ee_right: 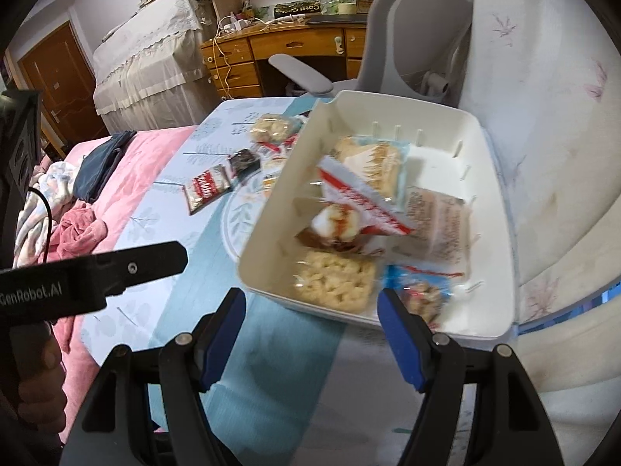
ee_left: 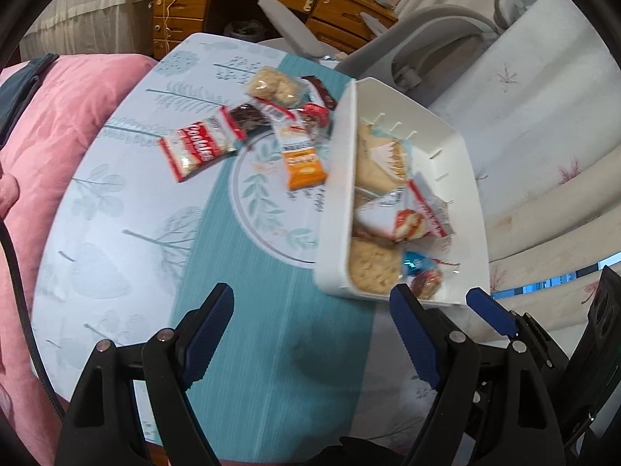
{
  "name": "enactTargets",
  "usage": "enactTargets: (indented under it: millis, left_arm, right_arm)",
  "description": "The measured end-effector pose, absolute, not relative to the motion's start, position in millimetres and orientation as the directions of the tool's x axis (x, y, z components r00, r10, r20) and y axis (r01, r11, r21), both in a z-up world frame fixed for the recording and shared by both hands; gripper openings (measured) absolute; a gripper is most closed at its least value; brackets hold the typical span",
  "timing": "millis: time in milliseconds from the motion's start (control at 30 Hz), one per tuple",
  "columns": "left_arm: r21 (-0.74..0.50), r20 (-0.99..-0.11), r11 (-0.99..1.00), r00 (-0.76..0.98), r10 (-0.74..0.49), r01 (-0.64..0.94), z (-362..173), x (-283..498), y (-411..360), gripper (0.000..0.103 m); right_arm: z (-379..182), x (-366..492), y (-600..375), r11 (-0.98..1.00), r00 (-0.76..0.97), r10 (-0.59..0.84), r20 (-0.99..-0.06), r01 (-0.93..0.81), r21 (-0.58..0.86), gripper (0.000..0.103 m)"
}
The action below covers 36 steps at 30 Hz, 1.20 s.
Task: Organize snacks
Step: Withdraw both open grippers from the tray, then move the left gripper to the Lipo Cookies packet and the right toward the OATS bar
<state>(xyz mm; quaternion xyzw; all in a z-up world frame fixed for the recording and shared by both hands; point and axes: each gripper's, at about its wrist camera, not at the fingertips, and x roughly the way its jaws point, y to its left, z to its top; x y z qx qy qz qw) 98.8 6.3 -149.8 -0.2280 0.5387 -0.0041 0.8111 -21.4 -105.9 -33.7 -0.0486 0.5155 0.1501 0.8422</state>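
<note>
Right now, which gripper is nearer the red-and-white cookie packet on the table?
Left. The left gripper hangs just below the cookie packet, open. The right gripper sits by the white bin, farther off.

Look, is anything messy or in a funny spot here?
Yes. The white bin sits crooked on the table, and its snacks are heaped every which way. More snacks, like the red-and-white packet and orange packet, are scattered loose outside it.

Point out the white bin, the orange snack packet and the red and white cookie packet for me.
White bin [ee_right: 493, 209]: right wrist view, on its bare right wall.
Orange snack packet [ee_left: 304, 165]: left wrist view, on the orange lower half.
Cookie packet [ee_left: 194, 147]: left wrist view, on the red label.
</note>
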Motion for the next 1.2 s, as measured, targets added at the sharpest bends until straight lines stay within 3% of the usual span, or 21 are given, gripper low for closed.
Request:
enactTargets:
  millis: [500,933,1200]
  left_arm:
    - [-0.264,-0.909,0.958,0.360,-0.210,-0.108,-144.1,95.1,102.6,0.081]
    - [-0.134,-0.923,0.987,0.352,-0.157,0.090,-153.8,137.0,163.3,0.081]
    - [-0.083,-0.901,0.978,0.405,-0.155,0.190,-177.9,169.7,165.3,0.081]
  right_arm:
    - [-34.0,-34.1,-17.8,0.983,0.484,0.161,-0.860,-0.160,0.093,0.071]
    - [-43.9,-8.1,43.7,0.996,0.575,0.009,-0.818,0.066,0.057,0.071]
    - [-56.2,13.1,65.1,0.992,0.595,-0.105,-0.797,0.117,-0.043,0.071]
